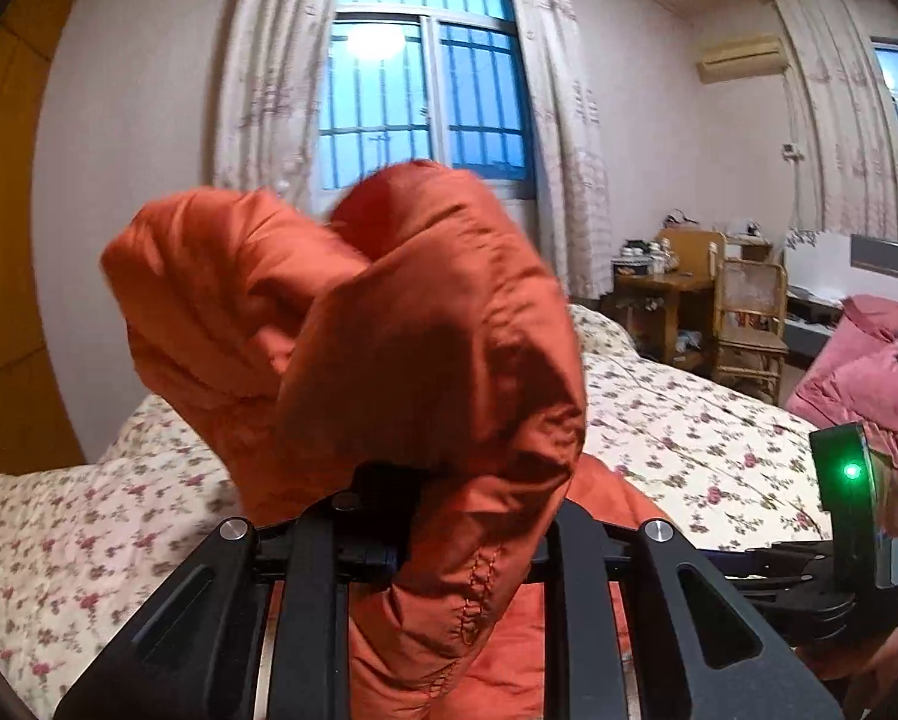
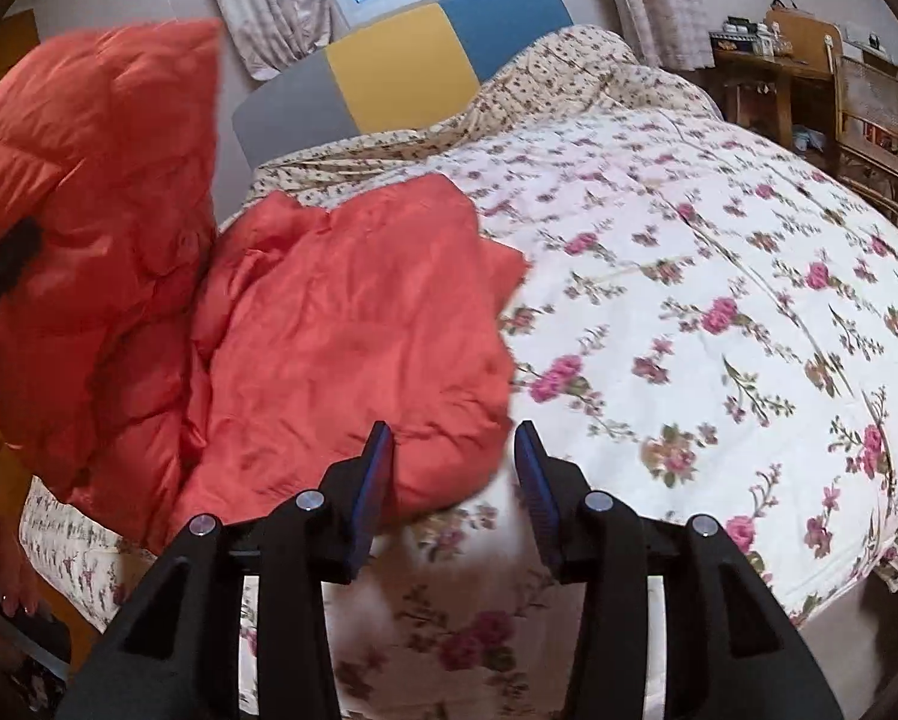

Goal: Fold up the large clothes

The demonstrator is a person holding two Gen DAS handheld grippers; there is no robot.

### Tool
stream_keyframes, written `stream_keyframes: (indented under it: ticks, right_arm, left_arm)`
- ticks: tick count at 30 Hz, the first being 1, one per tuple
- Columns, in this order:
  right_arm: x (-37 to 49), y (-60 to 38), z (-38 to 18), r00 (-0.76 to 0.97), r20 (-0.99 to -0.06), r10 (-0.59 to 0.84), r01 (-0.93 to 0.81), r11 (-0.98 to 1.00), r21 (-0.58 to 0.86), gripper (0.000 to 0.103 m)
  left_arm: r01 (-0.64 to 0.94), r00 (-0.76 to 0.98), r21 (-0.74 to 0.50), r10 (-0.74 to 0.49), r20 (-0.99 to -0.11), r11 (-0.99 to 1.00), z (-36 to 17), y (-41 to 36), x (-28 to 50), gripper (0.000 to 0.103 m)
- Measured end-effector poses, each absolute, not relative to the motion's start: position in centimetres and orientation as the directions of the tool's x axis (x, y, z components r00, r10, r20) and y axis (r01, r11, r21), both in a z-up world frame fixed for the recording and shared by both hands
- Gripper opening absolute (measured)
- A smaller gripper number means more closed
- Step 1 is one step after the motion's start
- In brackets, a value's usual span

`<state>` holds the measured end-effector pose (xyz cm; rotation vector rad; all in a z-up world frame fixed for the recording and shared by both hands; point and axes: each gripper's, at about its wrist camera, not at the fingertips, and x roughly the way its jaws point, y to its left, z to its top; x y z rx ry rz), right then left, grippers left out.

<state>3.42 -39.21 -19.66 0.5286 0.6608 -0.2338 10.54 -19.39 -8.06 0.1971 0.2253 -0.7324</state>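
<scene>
Fabric swallows left gripper [image 1: 449,516] fingertips in left wrist view; pads hidden, jaws pinched narrow on orange puffer jacket [image 1: 389,324]. Jacket bunched, lifted above floral bedspread [image 1: 719,420], quilted shiny cloth, stitched seam near jaws, rest hanging below frame, cut off. Motion blur softens its edges. Long axis hard to call while crumpled. Right wrist view: jacket's other part heaped on bedspread at left, raised part running up left edge. Right gripper [image 2: 455,450] jaws apart, nothing between, blue pads bare, just beside heap's near edge.
</scene>
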Motion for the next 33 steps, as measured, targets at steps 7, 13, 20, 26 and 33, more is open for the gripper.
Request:
stream_keyframes:
  ticks: [7, 13, 20, 26, 33]
  right_arm:
    - [1.2, -40.2, -19.5, 0.780, -0.625, -0.041, 0.385, 0.818, 0.427, 0.044]
    - [0.0, -41.4, -18.5, 0.809, -0.587, -0.031, 0.378, 0.793, 0.478, 0.044]
    - [-2.1, -41.4, -15.1, 0.907, -0.416, 0.060, 0.220, 0.775, 0.592, 0.056]
    - [-0.6, -39.9, -13.1, 0.912, -0.378, 0.161, 0.111, 0.790, 0.603, 0.058]
    - [2.6, -38.4, -13.4, 0.863, -0.481, 0.155, 0.148, 0.833, 0.534, 0.022]
  left_arm:
    - [0.735, 0.665, 0.127, -0.670, -0.330, 0.666, -10.0, -22.8, 10.4, 0.022]
    - [0.775, 0.622, 0.190, -0.675, -0.397, 0.602, -13.3, -25.5, 9.7, 0.024]
    - [0.796, 0.604, 0.288, -0.664, -0.441, 0.532, -16.8, -27.3, 8.4, 0.028]
    - [0.799, 0.600, 0.268, -0.680, -0.421, 0.538, -17.0, -26.3, 8.6, 0.029]
    - [0.849, 0.528, 0.243, -0.737, -0.422, 0.469, -17.2, -24.2, 7.1, 0.051]
